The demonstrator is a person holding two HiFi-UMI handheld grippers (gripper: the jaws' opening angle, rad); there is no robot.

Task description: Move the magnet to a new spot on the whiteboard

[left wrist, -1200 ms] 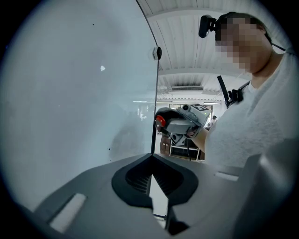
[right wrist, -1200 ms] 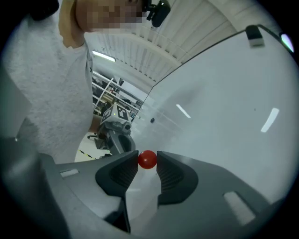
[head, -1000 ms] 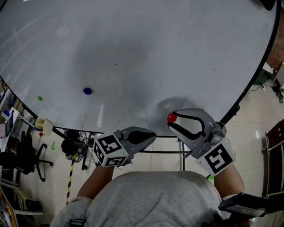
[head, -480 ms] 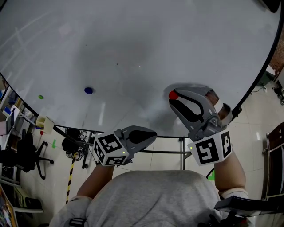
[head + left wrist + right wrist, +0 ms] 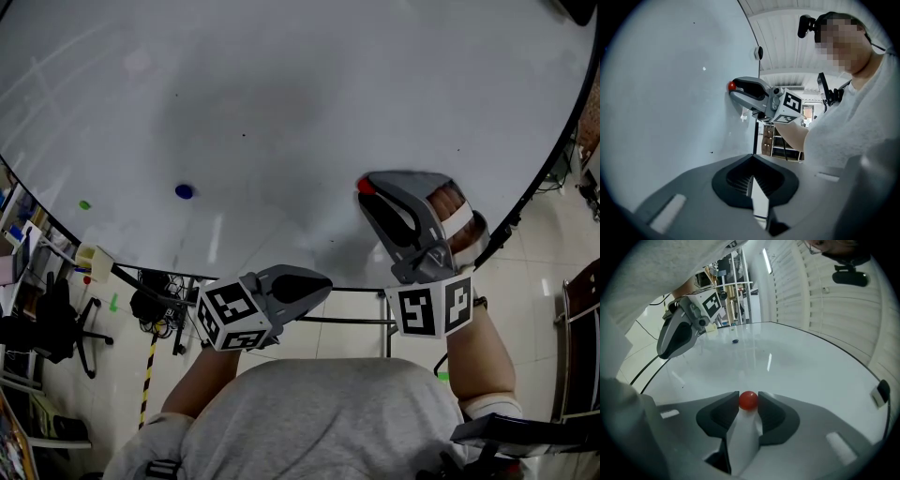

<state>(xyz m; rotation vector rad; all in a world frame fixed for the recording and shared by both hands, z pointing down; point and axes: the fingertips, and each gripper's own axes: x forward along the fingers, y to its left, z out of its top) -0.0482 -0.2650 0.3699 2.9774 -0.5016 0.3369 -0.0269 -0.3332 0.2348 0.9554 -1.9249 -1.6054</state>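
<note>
A small red magnet [image 5: 365, 187] sits between the tips of my right gripper [image 5: 370, 193], which is shut on it. The gripper holds it at the lower right of the whiteboard [image 5: 300, 94]. Whether the magnet touches the board I cannot tell. In the right gripper view the red magnet [image 5: 748, 400] is pinched between the two pads, with the board stretching ahead. The left gripper view shows the same red magnet [image 5: 732, 86] right at the board's face. My left gripper [image 5: 322, 281] hangs shut and empty just below the board's lower edge, left of the right one.
A blue magnet [image 5: 184, 191] and a green magnet [image 5: 84, 205] stick to the board's lower left. The board's black frame [image 5: 525, 183] curves down the right side. Below the board at the left are a chair [image 5: 56, 328] and cables on the tiled floor.
My right gripper has moved up along the board with the red magnet and rolled, so its marker cube now faces the camera differently. The left gripper has stayed put.
</note>
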